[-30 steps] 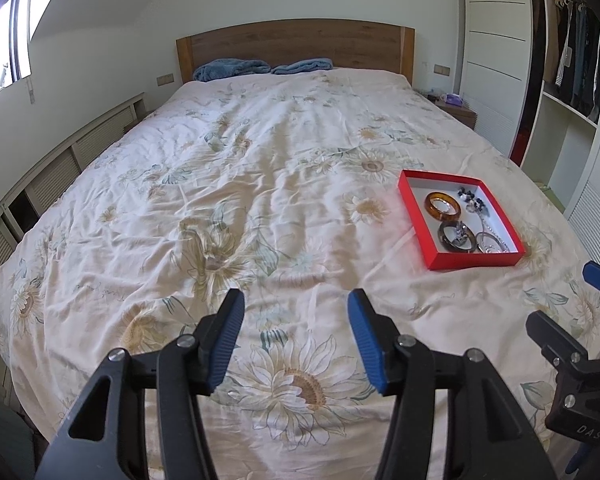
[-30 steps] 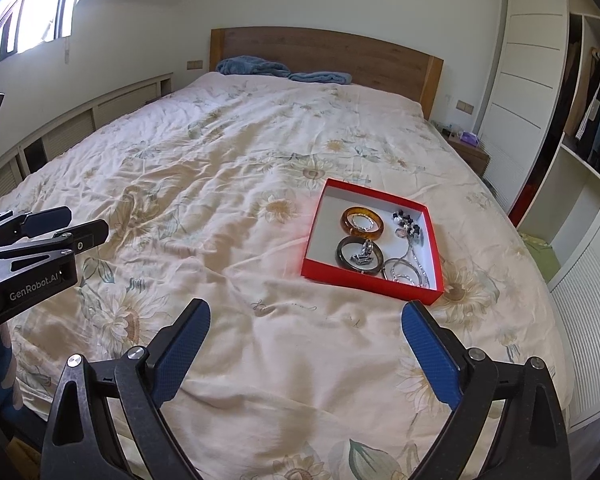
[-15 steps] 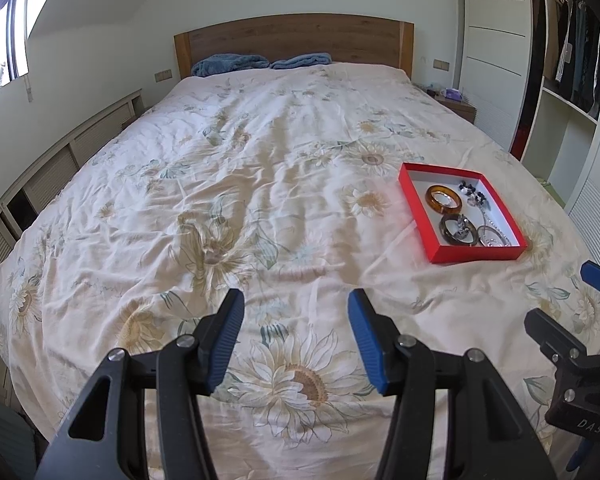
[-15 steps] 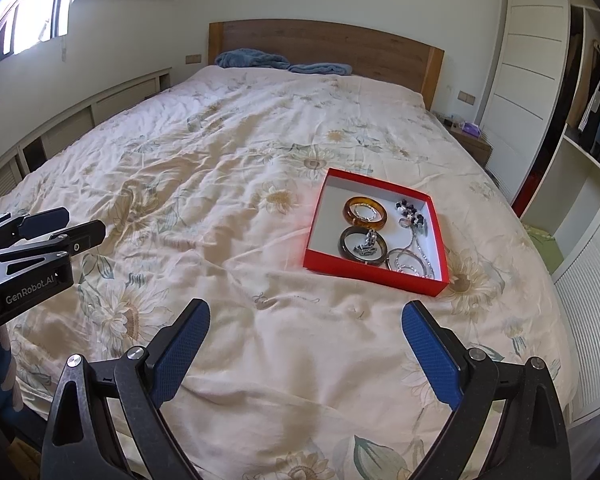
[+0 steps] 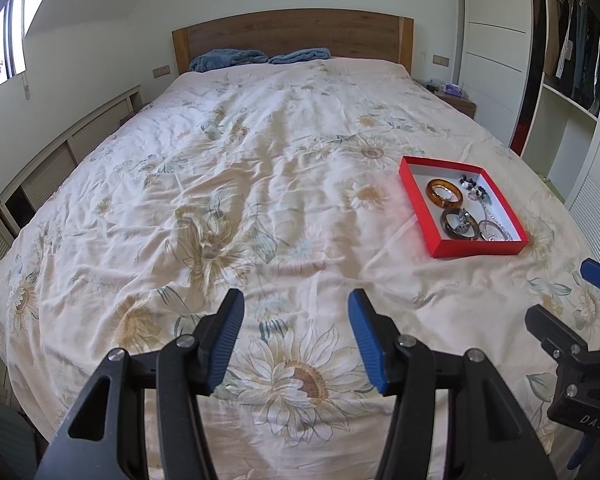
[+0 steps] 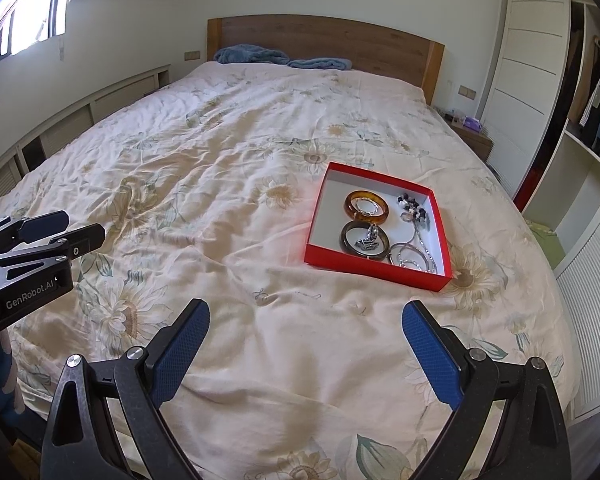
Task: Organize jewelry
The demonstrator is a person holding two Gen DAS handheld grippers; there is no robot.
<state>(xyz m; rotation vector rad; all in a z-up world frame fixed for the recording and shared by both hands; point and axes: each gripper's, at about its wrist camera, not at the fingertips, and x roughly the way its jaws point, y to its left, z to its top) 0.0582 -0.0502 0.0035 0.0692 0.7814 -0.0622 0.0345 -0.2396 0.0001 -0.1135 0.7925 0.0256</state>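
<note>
A red shallow box (image 6: 315, 224) (image 5: 417, 208) lies on the right side of the bed. It holds an amber bangle (image 6: 349, 205) (image 5: 433, 197), a dark bangle (image 6: 345, 240) (image 5: 446, 224), a dark beaded piece (image 6: 412, 206) (image 5: 474, 189) and silver chains (image 6: 414, 258) (image 5: 498, 234). My left gripper (image 5: 296, 338) is open and empty over the near bed edge, left of the box. My right gripper (image 6: 305, 346) is wide open and empty, hovering in front of the box.
The bed has a floral cover (image 5: 260, 200), a wooden headboard (image 5: 292, 34) and blue pillows (image 5: 228, 59). An open wardrobe with shelves (image 6: 580, 128) stands on the right, a bedside table (image 6: 474, 136) beside it. Low cabinets (image 5: 40, 176) run along the left wall.
Both grippers have tilted or edged forward a little, so the box sits slightly lower and nearer in both views. Neither jaw opening has changed.
</note>
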